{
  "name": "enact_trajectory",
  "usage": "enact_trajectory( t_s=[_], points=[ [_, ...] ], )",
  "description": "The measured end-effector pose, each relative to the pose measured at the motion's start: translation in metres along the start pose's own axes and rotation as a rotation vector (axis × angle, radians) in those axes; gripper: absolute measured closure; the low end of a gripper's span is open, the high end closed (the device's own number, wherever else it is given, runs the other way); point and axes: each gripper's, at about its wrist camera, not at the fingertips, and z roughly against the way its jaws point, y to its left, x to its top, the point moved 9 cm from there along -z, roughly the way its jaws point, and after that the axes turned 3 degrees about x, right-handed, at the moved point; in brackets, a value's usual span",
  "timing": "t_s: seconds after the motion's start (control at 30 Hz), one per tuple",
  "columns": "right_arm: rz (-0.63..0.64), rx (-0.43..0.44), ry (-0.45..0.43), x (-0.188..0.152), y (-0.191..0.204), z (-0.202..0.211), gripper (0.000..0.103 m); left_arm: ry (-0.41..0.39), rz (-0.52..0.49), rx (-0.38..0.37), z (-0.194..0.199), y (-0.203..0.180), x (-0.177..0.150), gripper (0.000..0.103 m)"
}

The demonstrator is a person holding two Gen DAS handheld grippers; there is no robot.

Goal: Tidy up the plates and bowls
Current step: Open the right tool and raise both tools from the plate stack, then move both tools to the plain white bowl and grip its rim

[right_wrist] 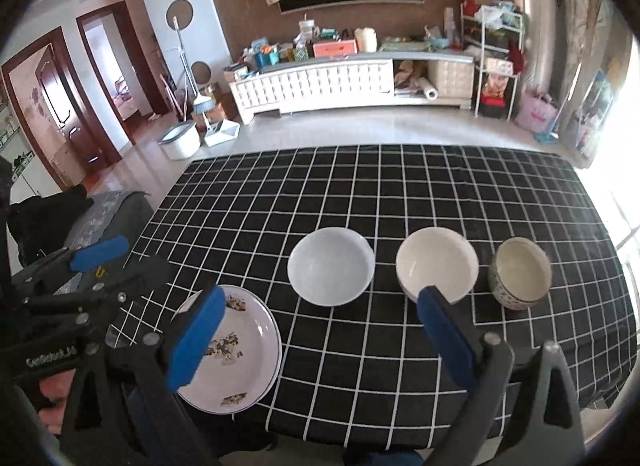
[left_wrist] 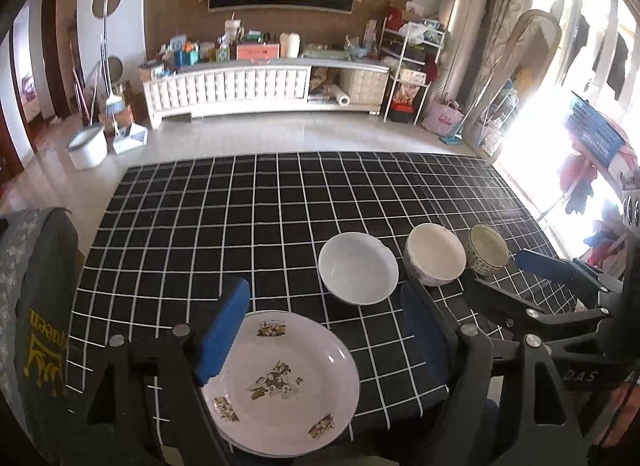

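A white plate with flower prints [left_wrist: 280, 382] [right_wrist: 236, 350] lies at the near edge of the black checked tablecloth [left_wrist: 248, 225], with a second rim showing under it. Behind it stand three bowls in a row: a white bowl [left_wrist: 358, 268] [right_wrist: 331, 266], a cream bowl [left_wrist: 434, 254] [right_wrist: 437, 262] and a small patterned bowl [left_wrist: 486, 250] [right_wrist: 520, 274]. My left gripper [left_wrist: 324, 294] is open above the plate, its blue pads touching nothing. My right gripper [right_wrist: 320, 298] is open too, hovering before the white and cream bowls with nothing between its fingers.
The table's near edge runs just under both grippers. A grey cloth with yellow print [left_wrist: 40, 338] hangs over a chair at the left. Beyond the table lie tiled floor, a white bucket [left_wrist: 86, 147] and a long white cabinet [left_wrist: 264, 85].
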Motion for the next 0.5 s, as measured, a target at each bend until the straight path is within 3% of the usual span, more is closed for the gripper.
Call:
enact_trajectory(
  t_s=[0.37,0.5],
  points=[
    [0.023,-0.035,0.053,0.017,-0.019,-0.038,0.004,0.116,-0.005,0.021,-0.056,0.011,0.011,0.027],
    [-0.01,0.018,0.101,0.022,-0.022,-0.056,0.004,0.173,0.012,0.009,-0.073,0.014,0.016,0.027]
  ],
)
